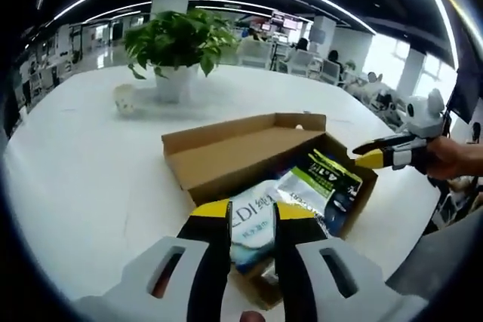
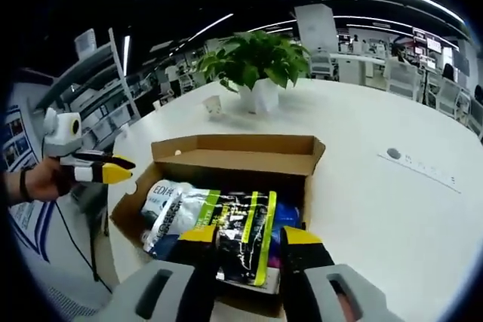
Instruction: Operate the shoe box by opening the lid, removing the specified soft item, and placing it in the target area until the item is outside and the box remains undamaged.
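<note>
Now, open shoe box (image 2: 226, 157), soft packets (image 2: 243, 235) just beyond right claw (image 2: 250, 240)

You have one open box (image 2: 226, 157) ahead of your jaws, two packets (image 2: 245, 231) inside it, one potted plant (image 2: 256, 65) and one small cup (image 2: 213, 105) beyond.

**What I can't make out from here**

My left claw (image 1: 252, 220) covers the near edge of the box (image 1: 226, 157) and the lower part of the white packet (image 1: 255, 220), so its print is cut short. My right claw (image 2: 251, 250) hides the near end of the dark packet (image 2: 245, 233). Whatever lies under the packets is buried. The small cup (image 1: 124, 99) near the plant (image 1: 175, 41) is too blurred to read. The far desks and people are too small to tell apart.
</note>
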A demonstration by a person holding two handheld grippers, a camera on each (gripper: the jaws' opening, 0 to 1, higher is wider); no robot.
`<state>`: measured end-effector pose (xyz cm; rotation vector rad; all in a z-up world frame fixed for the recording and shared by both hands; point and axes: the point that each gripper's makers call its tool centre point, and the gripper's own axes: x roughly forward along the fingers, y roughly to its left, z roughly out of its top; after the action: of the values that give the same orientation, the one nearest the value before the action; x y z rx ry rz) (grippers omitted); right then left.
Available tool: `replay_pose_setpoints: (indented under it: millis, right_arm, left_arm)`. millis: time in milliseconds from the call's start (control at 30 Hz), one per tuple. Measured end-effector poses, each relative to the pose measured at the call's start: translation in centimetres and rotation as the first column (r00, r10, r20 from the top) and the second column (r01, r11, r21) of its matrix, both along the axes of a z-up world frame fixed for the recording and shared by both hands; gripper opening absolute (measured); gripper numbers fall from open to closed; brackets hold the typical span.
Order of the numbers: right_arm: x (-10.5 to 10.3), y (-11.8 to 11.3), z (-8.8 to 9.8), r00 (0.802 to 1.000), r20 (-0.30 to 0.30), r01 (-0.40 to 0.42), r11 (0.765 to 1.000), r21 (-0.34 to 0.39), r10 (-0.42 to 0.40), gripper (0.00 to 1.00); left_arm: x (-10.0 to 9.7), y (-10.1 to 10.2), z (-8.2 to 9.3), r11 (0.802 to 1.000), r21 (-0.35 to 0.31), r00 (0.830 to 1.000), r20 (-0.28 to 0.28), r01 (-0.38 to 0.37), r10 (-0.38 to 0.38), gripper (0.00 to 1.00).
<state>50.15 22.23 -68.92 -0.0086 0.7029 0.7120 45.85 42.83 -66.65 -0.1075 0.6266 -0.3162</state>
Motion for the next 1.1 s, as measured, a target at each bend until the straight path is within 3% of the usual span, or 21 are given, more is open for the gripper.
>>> replay_pose_setpoints:
  millis: [467,1100]
  right_arm:
    - [-0.7,0.6,-1.1,1.0,-0.011,-0.028,0.999,-0.034,0.028,0.34]
    - [-0.2,1.2,-1.8,0.999,-0.032,-0.025,0.996,-0.087,0.022,0.37]
  left_arm:
    - [-1.4,-3.8,-1.4,0.998,-0.021,0.997,-0.055,0.051,-0.052,0.2]
    - [-1.3,-5.3,-3.6,0.996,-0.023,0.988,-0.127,0.089,-0.092,0.18]
